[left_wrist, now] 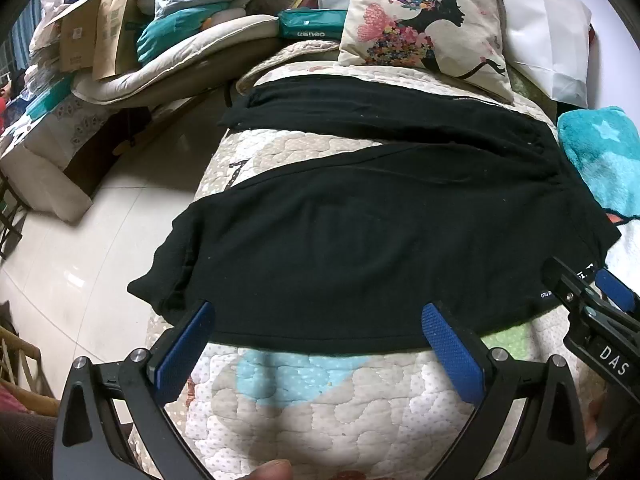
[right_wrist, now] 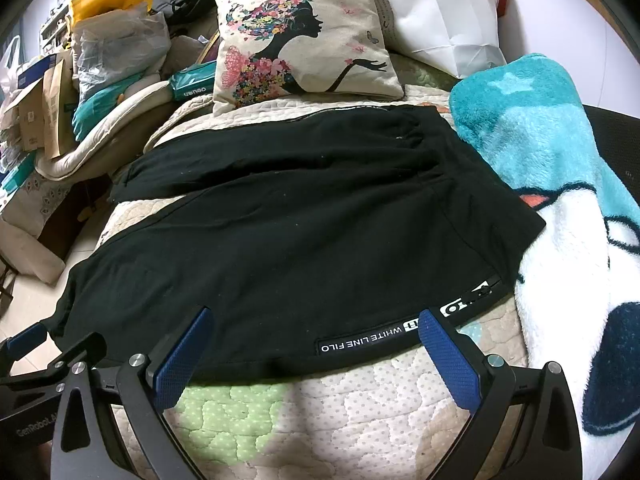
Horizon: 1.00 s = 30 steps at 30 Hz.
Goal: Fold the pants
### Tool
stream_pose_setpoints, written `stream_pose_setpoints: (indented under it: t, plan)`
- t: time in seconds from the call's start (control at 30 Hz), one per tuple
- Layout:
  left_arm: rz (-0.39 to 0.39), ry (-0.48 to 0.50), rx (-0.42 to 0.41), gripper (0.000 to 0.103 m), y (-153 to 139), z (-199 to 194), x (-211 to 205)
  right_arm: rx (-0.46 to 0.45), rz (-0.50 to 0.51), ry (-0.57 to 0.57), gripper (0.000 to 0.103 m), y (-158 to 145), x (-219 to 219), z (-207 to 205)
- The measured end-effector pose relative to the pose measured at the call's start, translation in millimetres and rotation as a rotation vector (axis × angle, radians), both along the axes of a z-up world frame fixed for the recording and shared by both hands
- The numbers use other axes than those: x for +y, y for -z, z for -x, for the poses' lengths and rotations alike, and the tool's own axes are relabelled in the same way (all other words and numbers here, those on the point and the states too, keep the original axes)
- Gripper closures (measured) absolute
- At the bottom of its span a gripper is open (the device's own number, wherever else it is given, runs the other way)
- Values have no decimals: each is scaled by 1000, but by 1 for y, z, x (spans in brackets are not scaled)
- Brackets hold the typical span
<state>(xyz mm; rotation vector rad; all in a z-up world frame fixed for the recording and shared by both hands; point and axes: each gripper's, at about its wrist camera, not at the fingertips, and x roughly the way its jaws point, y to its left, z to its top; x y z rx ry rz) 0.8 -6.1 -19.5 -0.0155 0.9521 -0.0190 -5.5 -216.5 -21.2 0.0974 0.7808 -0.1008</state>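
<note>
Now | pants (left_wrist: 360, 232) lie flat on quilted bed (left_wrist: 320, 392), legs spread apart, near edge just ahead of both tools | left tool (left_wrist: 318, 338), right tool (right_wrist: 316, 342) gape wide, empty, poised to pinch the edge for folding.

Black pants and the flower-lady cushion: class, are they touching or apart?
Apart. The left wrist view shows a strip of quilt between the black pants and the cushion.

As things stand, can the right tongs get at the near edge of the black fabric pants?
Probably yes: the right tongs are open right at the near edge of the black fabric pants, with only bare quilted bedcover beneath and nothing between.
</note>
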Motion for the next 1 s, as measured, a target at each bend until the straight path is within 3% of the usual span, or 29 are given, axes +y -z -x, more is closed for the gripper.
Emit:
stream_pose_setpoints:
  t: [0.7,0.73,0.8,1.0]
  plan:
    - [5,-2,0,0,-1,1,-2,2,1,-1,0,1,0,-1]
    - [6,-2,0,0,-1,1,-2,-86,36,2,0,4,1,2]
    - [8,-2,1,0,-1,1,-2,-46,28,0,0,6,-1,1]
    - [10,-2,4,0,-1,0,-2,-85,45,2,0,4,-1,0]
